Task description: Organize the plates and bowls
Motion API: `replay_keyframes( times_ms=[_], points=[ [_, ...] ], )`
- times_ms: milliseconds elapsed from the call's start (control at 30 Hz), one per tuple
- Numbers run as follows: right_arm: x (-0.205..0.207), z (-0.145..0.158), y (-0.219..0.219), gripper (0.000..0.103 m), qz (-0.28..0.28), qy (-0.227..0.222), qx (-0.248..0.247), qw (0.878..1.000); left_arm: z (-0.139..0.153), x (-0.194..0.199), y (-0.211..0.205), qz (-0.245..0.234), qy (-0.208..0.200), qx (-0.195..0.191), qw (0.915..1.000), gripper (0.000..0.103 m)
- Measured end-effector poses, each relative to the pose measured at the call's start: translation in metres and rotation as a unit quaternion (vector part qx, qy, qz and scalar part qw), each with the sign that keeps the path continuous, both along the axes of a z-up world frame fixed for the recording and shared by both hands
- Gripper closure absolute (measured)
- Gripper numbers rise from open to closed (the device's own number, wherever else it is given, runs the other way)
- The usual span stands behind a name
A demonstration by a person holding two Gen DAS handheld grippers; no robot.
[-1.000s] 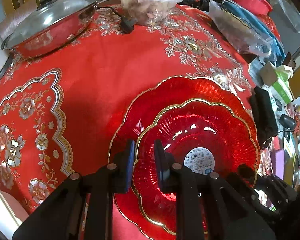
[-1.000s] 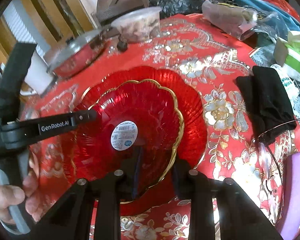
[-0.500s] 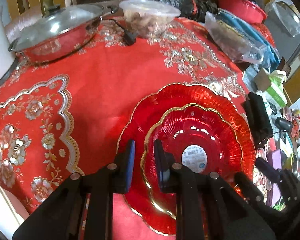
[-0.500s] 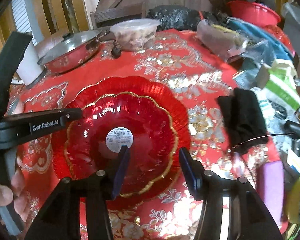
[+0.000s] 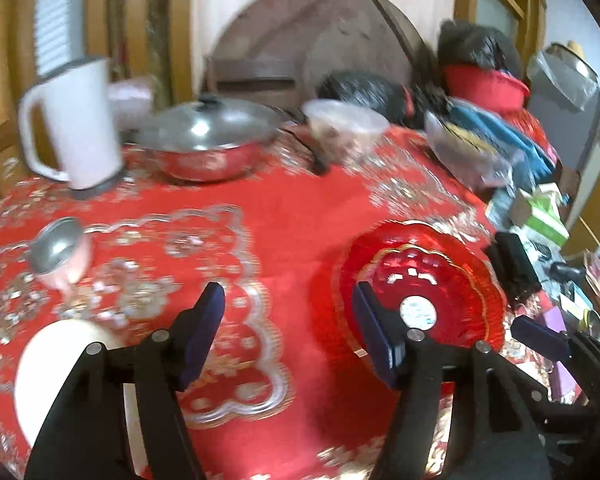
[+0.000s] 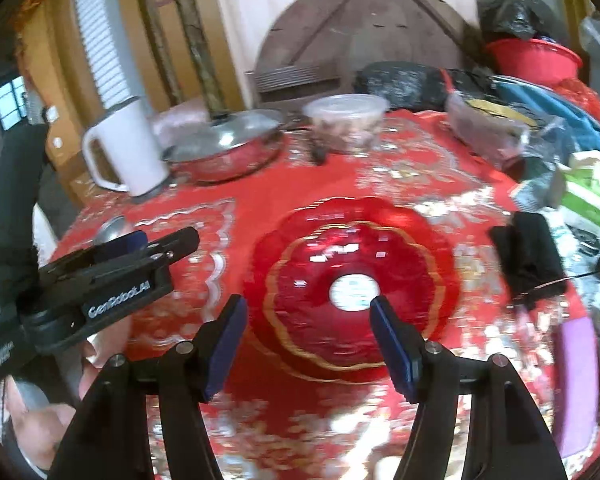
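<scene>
Left wrist view gives me my left claw (image 5: 286,322) spread wide with nothing between its pads, above the red cloth of the table (image 5: 292,216). The small red bowl (image 5: 432,296) sits nested in the bigger red plate (image 5: 416,236), a white sticker at its centre, just right of the claw. This view alone shows a white plate (image 5: 60,356) at the near left edge of the table and a small metal cup (image 5: 58,246) beyond it.

From the right wrist I see my right claw (image 6: 306,340) also spread and empty, hanging over the near side of the bowl (image 6: 352,280) in the plate (image 6: 340,212); I cannot tell if a pad touches the rim. Only here do I see the left claw (image 6: 168,240) from the side, left of the plate, with the hand (image 6: 40,428) gripping its handle. Behind the plate stand a white kettle (image 6: 128,148) and a lidded steel pan (image 6: 228,148).
</scene>
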State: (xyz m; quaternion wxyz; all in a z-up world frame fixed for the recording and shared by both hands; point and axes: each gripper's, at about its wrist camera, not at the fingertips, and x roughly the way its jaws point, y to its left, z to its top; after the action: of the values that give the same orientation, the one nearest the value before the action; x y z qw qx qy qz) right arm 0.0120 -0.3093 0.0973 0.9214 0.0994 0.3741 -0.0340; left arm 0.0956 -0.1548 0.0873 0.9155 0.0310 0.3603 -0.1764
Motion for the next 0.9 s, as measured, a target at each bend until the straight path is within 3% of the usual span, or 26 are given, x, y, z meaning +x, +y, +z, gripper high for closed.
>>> replay_keyframes(
  times_ms=[433, 900],
  points=[
    [0.022, -0.006, 0.093, 0.034, 0.084, 0.000, 0.012, 0.996, 0.013, -0.039, 0.111, 0.098, -0.067, 0.010, 0.9929, 0.037],
    [0.031, -0.009, 0.143, 0.034, 0.117, 0.010, -0.001, 0.993, 0.007, -0.051, 0.162, 0.147, -0.083, 0.020, 0.9854, 0.037]
  ],
)
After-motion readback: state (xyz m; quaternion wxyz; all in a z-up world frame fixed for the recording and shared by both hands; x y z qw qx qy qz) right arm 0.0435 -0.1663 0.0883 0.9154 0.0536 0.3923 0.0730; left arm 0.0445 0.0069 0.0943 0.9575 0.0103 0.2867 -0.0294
